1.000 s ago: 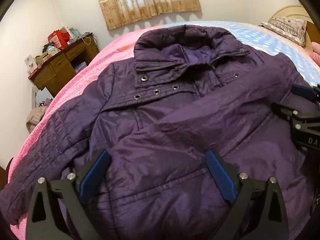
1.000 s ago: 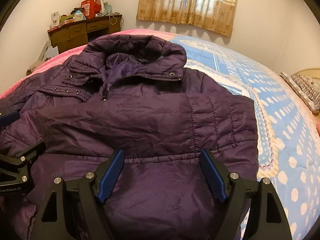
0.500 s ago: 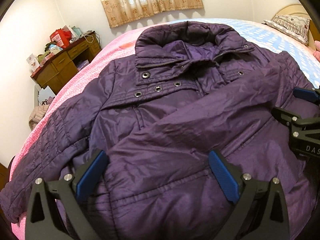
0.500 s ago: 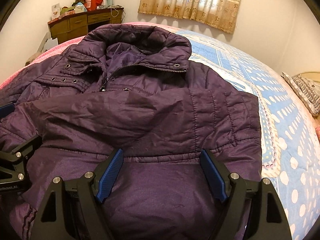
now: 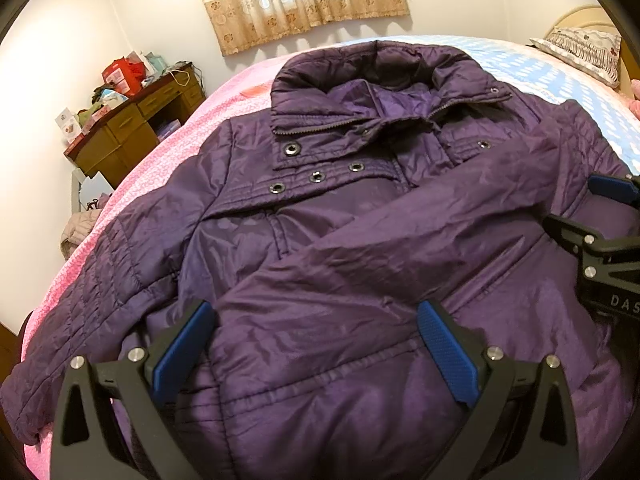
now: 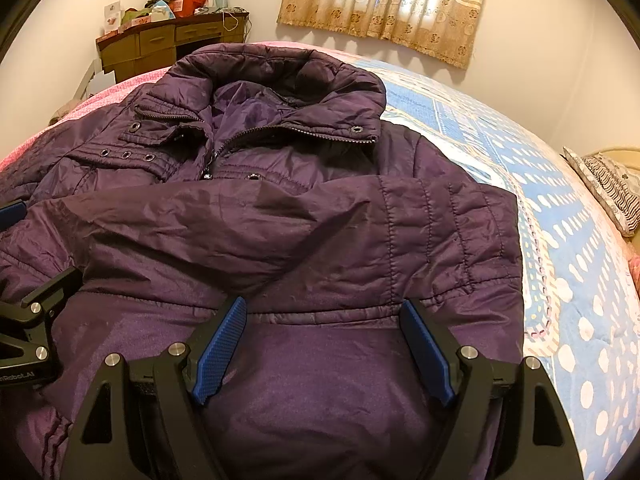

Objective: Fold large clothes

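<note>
So the dark purple quilted puffer jacket [image 5: 340,240] lies front-up on the bed, collar pointing away toward the beige patterned curtain [image 6: 392,8], long axis running straight away from us. One sleeve [image 6: 280,232] is folded across the chest. Both the left gripper [image 5: 316,344] and the right gripper [image 6: 324,340] hang spread wide over the hem, gripping nothing, I think. The bedding is a pink quilt [image 5: 160,168] on the left and a blue dotted bedspread [image 6: 568,280] on the right, with a cluttered wooden desk [image 5: 132,128] by the wall.

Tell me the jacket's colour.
Dark purple jacket, with a shiny quilted shell; clearest in the right wrist view.

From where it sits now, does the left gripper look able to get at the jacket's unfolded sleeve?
Probably yes: the left gripper stands open over the jacket, and the unfolded sleeve lies flat on the pink bedspread beside it, uncovered.
</note>
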`<state>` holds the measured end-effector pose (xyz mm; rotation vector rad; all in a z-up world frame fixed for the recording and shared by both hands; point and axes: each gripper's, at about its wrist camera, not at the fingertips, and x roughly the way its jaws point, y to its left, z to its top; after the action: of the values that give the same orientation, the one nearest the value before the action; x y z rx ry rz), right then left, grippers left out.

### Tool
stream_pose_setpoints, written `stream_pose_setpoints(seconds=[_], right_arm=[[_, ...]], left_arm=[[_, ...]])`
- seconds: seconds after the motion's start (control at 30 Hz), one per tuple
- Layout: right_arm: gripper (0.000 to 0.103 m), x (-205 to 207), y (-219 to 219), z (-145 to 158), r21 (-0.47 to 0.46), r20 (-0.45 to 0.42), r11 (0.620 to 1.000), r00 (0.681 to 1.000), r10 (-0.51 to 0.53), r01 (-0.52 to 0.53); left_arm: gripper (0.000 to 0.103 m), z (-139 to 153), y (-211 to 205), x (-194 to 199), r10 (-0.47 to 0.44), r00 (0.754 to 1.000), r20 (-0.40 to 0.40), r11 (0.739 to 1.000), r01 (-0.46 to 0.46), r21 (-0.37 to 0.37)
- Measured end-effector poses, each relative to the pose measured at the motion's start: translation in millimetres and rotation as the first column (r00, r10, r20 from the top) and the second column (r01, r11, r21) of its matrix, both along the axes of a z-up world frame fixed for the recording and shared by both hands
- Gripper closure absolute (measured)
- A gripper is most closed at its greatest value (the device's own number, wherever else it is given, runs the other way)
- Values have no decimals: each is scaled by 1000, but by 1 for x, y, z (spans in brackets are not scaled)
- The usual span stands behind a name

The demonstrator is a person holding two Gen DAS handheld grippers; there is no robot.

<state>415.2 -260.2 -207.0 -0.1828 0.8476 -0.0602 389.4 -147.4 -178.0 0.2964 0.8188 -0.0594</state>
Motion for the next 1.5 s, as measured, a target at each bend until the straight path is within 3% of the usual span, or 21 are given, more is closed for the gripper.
stream_pose_setpoints(seconds=[0.37, 0.43, 0.5, 0.53, 0.6, 0.73, 0.83, 1.5], right_arm=[[23, 1, -6, -1, 61, -13, 998, 1000, 1, 0], [23, 1, -16, 7, 126, -15, 992, 1000, 13, -11], [23, -7, -34, 22, 240, 64, 971, 998, -27, 11], [23, -9, -41, 29, 252, 95, 967, 994, -60, 35], [23, -4, -48, 31, 187, 99, 980, 991, -87, 67], [20, 17, -56, 7, 163, -13, 983, 997, -78, 79], [15, 21, -51, 3, 148, -23, 986, 997, -68, 71], [8, 26, -46, -4, 129, -39, 990, 997, -60, 64]], left_arm=[[0, -3, 3, 3, 8, 1000, -10, 1000, -8, -17], [0, -3, 3, 4, 9, 1000, -11, 1000, -9, -17], [0, -3, 3, 4, 8, 1000, -11, 1000, -9, -17], [0, -3, 3, 4, 8, 1000, -11, 1000, -9, -16], [0, -3, 3, 4, 8, 1000, -10, 1000, -9, -18], [0, -3, 3, 4, 9, 1000, -11, 1000, -9, -19], [0, -3, 3, 4, 10, 1000, -11, 1000, -10, -17], [0, -3, 3, 4, 10, 1000, -12, 1000, -10, -23]])
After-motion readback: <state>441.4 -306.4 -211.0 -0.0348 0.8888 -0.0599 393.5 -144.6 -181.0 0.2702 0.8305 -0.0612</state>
